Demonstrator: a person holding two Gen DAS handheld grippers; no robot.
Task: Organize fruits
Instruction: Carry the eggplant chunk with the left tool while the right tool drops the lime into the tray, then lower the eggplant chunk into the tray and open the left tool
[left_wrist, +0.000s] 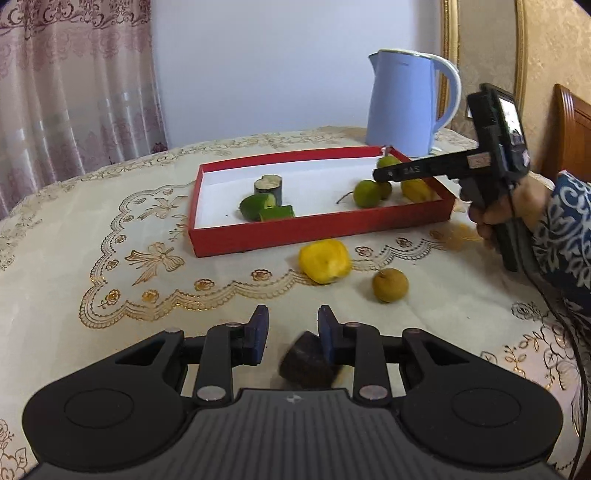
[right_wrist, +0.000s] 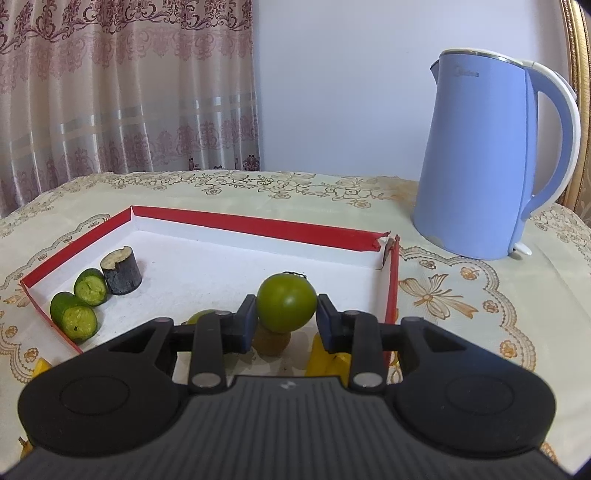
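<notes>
A red tray (left_wrist: 317, 227) with a white floor (right_wrist: 207, 266) holds cucumber pieces (left_wrist: 266, 208) (right_wrist: 75, 319), a dark stub (left_wrist: 268, 186) (right_wrist: 121, 271), green fruits (left_wrist: 365, 192) and a yellow piece (left_wrist: 415, 188). My right gripper (right_wrist: 285, 312) is shut on a round green fruit (right_wrist: 286, 308) above the tray's right end; it shows in the left wrist view (left_wrist: 386, 173). My left gripper (left_wrist: 291, 334) is open low over the table, a dark chunk (left_wrist: 308, 363) against its right finger. A yellow fruit (left_wrist: 324, 260) and a brown round fruit (left_wrist: 389, 285) lie on the cloth before the tray.
A blue kettle (right_wrist: 487, 158) (left_wrist: 404, 101) stands behind the tray's right end. The table has a cream embroidered cloth (left_wrist: 110, 229). A curtain (right_wrist: 110, 92) hangs at the back left. A brown round fruit (right_wrist: 271, 341) and yellow piece (right_wrist: 327, 360) lie under my right gripper.
</notes>
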